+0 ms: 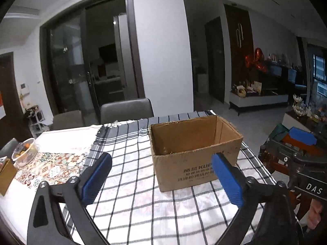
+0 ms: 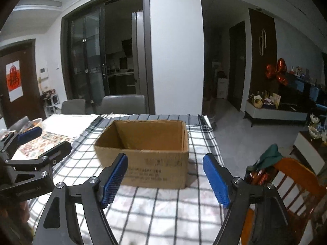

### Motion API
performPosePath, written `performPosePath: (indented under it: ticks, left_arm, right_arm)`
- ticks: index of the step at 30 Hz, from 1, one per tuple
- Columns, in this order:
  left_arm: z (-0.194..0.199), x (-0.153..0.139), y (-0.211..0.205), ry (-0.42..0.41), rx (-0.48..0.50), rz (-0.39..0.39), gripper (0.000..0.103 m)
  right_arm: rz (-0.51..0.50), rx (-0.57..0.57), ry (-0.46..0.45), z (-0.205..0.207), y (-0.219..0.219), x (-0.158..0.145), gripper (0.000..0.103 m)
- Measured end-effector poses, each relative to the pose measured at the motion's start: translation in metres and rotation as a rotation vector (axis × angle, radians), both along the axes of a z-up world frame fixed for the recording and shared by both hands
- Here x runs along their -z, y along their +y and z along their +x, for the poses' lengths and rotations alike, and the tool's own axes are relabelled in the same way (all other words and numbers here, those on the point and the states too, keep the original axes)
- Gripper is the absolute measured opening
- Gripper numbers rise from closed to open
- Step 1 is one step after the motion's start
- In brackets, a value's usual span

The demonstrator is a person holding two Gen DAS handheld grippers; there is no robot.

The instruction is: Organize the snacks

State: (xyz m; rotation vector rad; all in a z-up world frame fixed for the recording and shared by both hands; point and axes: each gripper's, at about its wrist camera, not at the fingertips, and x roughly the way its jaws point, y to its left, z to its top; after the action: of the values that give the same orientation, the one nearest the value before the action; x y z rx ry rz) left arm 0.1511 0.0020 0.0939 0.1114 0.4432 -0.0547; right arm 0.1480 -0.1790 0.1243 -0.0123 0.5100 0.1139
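Snacks [image 2: 258, 176] on the chair [image 2: 294, 180] show only past the spread, empty right gripper [image 2: 165, 178].

- Cardboard box [image 1: 196, 153], front face just beyond left gripper [image 1: 161, 180], behind its right pad: dark printed Chinese lines with Latin letters "KU…", remainder hidden by pad; characters too blurred to read.
- Same box in right wrist view [image 2: 143, 153], print between and beyond right gripper [image 2: 165, 180] pads: blurred, illegible.
- Right gripper body [image 1: 302, 175], right of left gripper: white letters "DAS".
- Red paper sign [image 2: 14, 81] on dark door, far left of right gripper: single red Chinese character, unclear.
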Motion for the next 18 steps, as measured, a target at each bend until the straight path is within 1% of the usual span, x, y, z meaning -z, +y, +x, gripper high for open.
performPosePath:
  ticks: [1, 4, 8, 15, 18]
  left_arm:
    - [-0.005, 0.000, 0.001, -0.005, -0.001, -0.002, 0.101]
    - [-0.024, 0.000, 0.003, -0.010, 0.001, -0.008, 0.103]
    - [-0.047, 0.002, 0.003, -0.010, 0.009, 0.003, 0.103]
    - [-0.078, 0.007, 0.010, -0.010, 0.009, -0.030, 0.103]
    - [-0.087, 0.006, 0.010, -0.019, 0.004, -0.026, 0.103]
  right_arm:
    - [0.002, -0.002, -0.002, -0.009, 0.000, -0.001, 0.077]
    - [0.006, 0.013, -0.014, -0.031, 0.000, -0.001, 0.087]
    - [-0.009, 0.031, -0.046, -0.058, 0.003, -0.002, 0.087]
    - [0.016, 0.048, -0.041, -0.090, 0.004, 0.001, 0.087]
    - [0.012, 0.043, -0.042, -0.101, 0.006, 0.003, 0.090]
